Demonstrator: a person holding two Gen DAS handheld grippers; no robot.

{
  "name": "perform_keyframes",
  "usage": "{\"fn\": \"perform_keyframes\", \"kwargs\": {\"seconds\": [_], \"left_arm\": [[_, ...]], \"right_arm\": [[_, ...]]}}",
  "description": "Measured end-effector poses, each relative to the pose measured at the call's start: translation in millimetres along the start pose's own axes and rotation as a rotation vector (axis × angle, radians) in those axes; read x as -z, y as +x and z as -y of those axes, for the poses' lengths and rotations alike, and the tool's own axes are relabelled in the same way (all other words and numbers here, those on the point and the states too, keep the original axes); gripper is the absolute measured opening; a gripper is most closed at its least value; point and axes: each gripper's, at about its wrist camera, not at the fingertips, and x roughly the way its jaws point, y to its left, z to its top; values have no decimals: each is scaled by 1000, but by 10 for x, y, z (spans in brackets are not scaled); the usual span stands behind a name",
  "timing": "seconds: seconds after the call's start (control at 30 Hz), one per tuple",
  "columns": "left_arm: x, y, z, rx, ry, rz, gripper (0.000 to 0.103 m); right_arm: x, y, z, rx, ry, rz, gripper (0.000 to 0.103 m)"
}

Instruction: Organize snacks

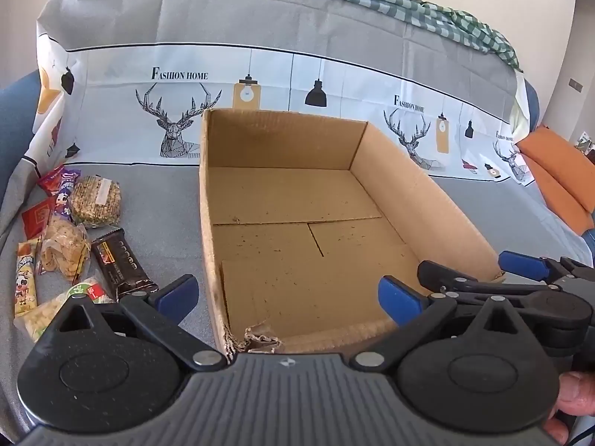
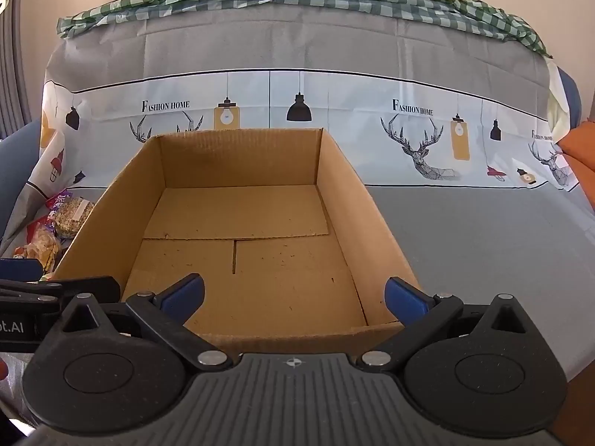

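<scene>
While the box (image 1: 297, 245) sits empty mid-frame, our left gripper (image 1: 288, 293) and right gripper (image 2: 293, 297) both gape wide, holding nothing. The snacks (image 1: 70, 238) lie lower left; we might crush the crackly bags or bump grippers reaching over.
</scene>
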Motion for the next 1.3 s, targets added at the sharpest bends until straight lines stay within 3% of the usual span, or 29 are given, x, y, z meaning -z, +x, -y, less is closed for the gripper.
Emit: {"fn": "perform_keyframes", "kwargs": {"seconds": [0.2, 0.83, 1.3], "left_arm": [[27, 29, 9, 34, 11, -23, 103], [47, 35, 23, 42, 11, -31, 103], [58, 87, -58, 34, -10, -57, 103]], "right_arm": [[-4, 14, 3, 7, 0, -11, 101], [-19, 5, -14, 0, 16, -21, 98], [11, -12, -7, 19, -10, 46, 97]]}}
